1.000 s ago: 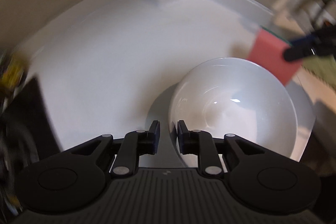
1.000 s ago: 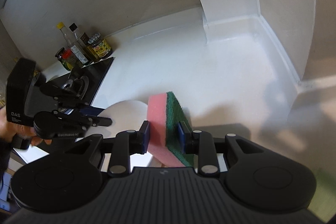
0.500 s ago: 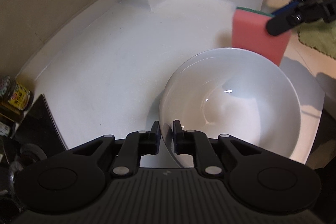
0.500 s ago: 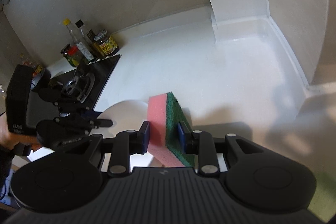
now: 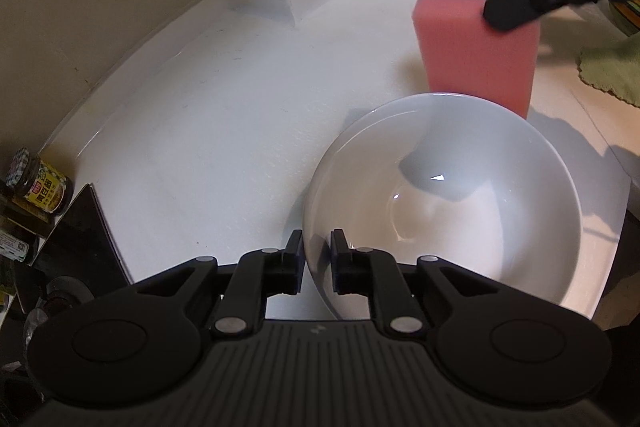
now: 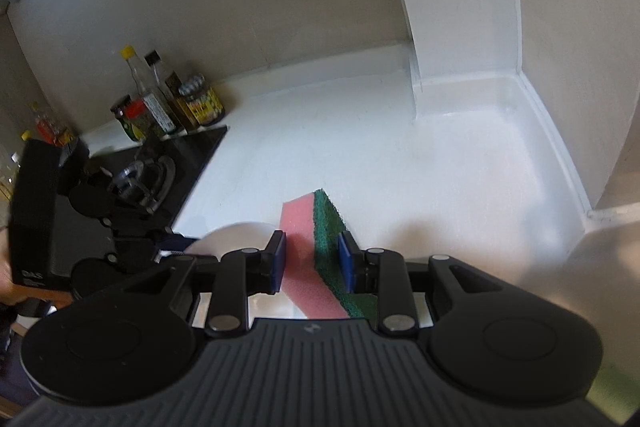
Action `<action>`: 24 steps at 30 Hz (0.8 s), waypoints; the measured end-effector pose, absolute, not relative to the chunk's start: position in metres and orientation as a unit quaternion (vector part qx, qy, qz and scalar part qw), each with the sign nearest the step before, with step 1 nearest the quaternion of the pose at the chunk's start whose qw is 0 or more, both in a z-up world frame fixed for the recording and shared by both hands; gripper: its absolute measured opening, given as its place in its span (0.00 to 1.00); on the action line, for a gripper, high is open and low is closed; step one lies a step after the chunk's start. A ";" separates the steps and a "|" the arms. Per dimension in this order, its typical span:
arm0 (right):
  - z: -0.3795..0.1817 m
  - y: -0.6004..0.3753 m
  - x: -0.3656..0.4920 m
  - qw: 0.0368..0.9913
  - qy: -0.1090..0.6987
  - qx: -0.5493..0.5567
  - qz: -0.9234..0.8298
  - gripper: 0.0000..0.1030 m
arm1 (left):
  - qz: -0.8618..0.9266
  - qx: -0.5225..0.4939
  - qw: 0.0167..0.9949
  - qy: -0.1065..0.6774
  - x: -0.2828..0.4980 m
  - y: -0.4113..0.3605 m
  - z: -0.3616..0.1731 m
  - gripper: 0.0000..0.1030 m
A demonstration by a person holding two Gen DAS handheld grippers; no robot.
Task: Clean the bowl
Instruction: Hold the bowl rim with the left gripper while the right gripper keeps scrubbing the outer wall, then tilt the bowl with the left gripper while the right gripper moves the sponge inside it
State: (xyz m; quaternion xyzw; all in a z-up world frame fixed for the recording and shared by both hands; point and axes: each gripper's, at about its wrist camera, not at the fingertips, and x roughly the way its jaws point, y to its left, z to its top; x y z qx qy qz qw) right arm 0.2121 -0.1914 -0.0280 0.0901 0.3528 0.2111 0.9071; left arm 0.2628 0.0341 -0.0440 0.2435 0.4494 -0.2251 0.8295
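The left gripper (image 5: pixel 316 259) has just closed onto the near rim of the round white ceramic bowl (image 5: pixel 460 203), mouth up on the white bench (image 5: pixel 208 115). Beyond its far rim, the right gripper (image 6: pixel 311 261) clamps an upright pink-and-green rectangular sponge (image 5: pixel 476 47), long axis vertical.

The bowl (image 6: pixel 236 235) shows only a rim sliver behind the fingers; bottle labels (image 6: pixel 160 113) seem unreadable.

— What carries everything here?
— A white surface (image 5: pixel 224 115) with a raised lip along the walls.
— What lies on it?
— A white bowl (image 5: pixel 472 203), a black cooktop (image 6: pixel 188 151) on one side, and jars and bottles (image 6: pixel 168 103) clustered behind that by the wall.
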 end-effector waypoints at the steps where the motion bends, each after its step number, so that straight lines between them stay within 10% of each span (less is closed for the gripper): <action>1: -0.020 -0.190 0.207 0.914 0.337 0.082 0.211 0.23 | -0.224 0.238 0.831 0.451 0.264 0.036 -0.044 0.13; 24: -0.051 -0.080 0.136 0.813 0.311 -0.240 0.431 0.23 | -0.242 0.075 0.841 0.479 0.270 0.086 -0.044 0.14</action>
